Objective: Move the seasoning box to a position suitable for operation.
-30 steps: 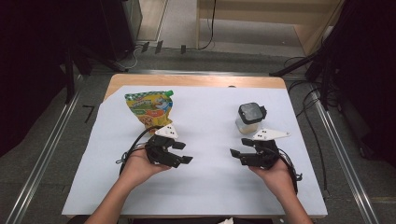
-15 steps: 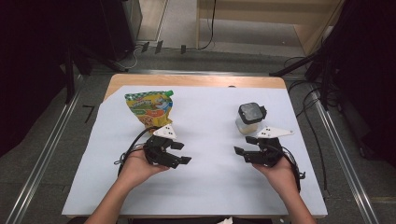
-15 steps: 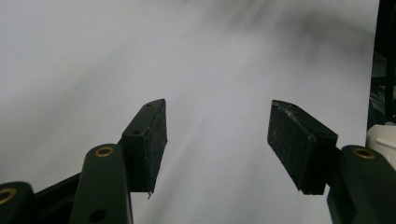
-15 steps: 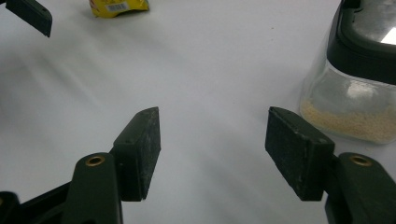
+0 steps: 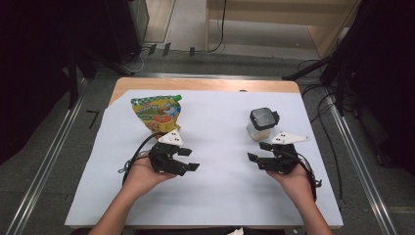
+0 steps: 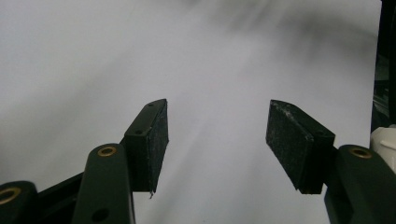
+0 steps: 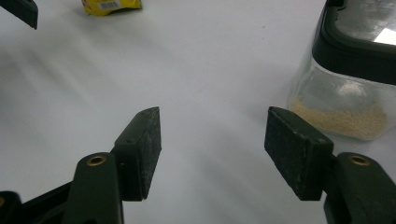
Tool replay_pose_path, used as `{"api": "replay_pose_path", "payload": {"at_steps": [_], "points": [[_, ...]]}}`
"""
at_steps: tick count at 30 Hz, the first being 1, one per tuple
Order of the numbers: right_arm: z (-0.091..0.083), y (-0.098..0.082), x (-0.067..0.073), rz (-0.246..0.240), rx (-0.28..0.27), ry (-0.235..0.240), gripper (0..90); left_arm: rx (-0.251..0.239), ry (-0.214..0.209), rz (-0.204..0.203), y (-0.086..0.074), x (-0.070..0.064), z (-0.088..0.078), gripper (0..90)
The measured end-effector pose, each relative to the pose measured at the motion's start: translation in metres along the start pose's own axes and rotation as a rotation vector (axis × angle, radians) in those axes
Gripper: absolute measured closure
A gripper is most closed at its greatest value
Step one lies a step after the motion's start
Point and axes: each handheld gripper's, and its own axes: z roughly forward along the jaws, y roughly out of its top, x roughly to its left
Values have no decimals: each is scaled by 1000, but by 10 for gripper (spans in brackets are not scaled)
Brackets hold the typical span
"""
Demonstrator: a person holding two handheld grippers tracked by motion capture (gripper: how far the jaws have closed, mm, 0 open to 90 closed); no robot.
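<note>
A yellow and green snack pouch (image 5: 155, 111) lies at the back left of the white sheet (image 5: 215, 122). A clear jar with a black lid (image 5: 262, 123) stands at the back right; pale grains fill its bottom (image 7: 345, 119). My left gripper (image 5: 190, 159) rests in front of the pouch, pointing right, open with only bare sheet between its jaws (image 6: 217, 140). My right gripper (image 5: 258, 152) sits just in front of the jar, pointing left, open and empty (image 7: 212, 149). In the right gripper view the jar stands to the right of the jaws, apart from them.
The sheet covers a wooden table (image 5: 205, 84) with metal rails on the floor at both sides. The pouch's bottom edge (image 7: 112, 4) and a jaw tip of the left gripper (image 7: 21, 10) show far off in the right gripper view.
The right gripper has shifted slightly to the right, toward the jar. The left gripper, pouch and jar stay where they were.
</note>
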Motion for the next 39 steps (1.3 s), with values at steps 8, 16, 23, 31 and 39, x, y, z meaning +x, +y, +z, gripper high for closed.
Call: {"api": "replay_pose_path", "payload": {"at_steps": [8, 16, 23, 31, 39], "points": [[-3, -1, -12, 29, -5, -63, 376, 10, 1, -4, -1, 2, 0, 398], [-4, -3, -39, 101, -41, -146, 354, 9, 3, -12, -2, 4, 0, 397], [3, -3, -51, 151, -36, -194, 319, 16, 2, -11, -2, 3, 2, 397], [20, 9, -61, 185, -74, -231, 229, 16, 13, -13, -4, 3, 2, 399], [31, 17, -60, 136, -55, -270, 176, 18, 14, -12, -5, 1, 2, 400]]}}
